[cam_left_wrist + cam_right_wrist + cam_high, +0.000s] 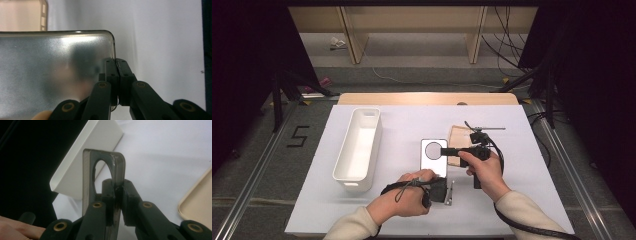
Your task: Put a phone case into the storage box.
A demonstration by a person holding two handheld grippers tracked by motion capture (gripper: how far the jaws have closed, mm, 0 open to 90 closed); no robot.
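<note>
Jaws of the left gripper [448, 191] pinch the near edge of a translucent smoky-grey plastic phone case [434, 156] above the white desk [402, 220]; right gripper [447, 151] grips its far end beside the round cutout; beyond lie a beige phone case [458, 142] and a long white plastic bin [358, 150].

I work in a lab recording bay: black curtains [242, 60], floor rails [252, 175], loose cables [507, 45] beyond my table [512, 200]

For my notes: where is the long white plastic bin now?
In the high view, the long white plastic bin stands on the table's left half, left of the translucent grey phone case held by both grippers.
</note>
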